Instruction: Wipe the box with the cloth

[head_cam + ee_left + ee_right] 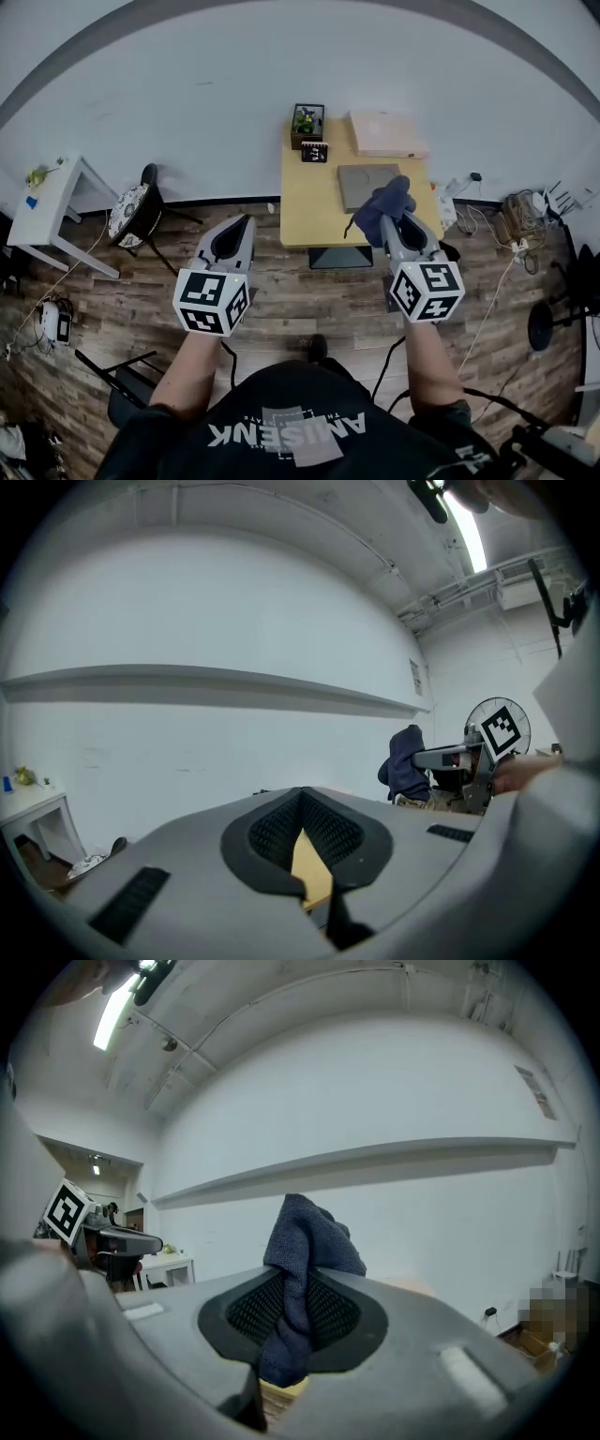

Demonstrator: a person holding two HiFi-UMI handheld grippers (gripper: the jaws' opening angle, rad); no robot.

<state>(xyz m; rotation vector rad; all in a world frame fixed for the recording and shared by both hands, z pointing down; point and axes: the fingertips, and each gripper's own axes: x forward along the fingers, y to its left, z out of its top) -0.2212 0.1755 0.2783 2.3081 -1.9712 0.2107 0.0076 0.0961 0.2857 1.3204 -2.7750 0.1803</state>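
Looking at this, the wiping isn't under way yet imo. The right gripper [401, 219] is clamped on the cloth [382, 208], a dark blue bunch sticking up out of the jaws, so the pickup part is done. The cloth is held up over the near edge of the grey box [366, 183], which lies flat on the table [309, 202]. Can't tell if it's touching the lid, prob not. The left gripper [242, 225] is off to the left of the table, well apart from the box, w/ jaws pinched to a sliver and nothing in them. So what's left is basically the whole job: get the cloth down on the box and rub across it.

The surface is a small yellowish wood tabletop pushed against a white wall [187, 112], w/ a pinkish box [386, 134] and a lil plant [306, 122] at the back. The room has a wood plank floor [141, 300], a chair [131, 211] and a white side table [56, 202] on the left, and cables [516, 220] on the right.
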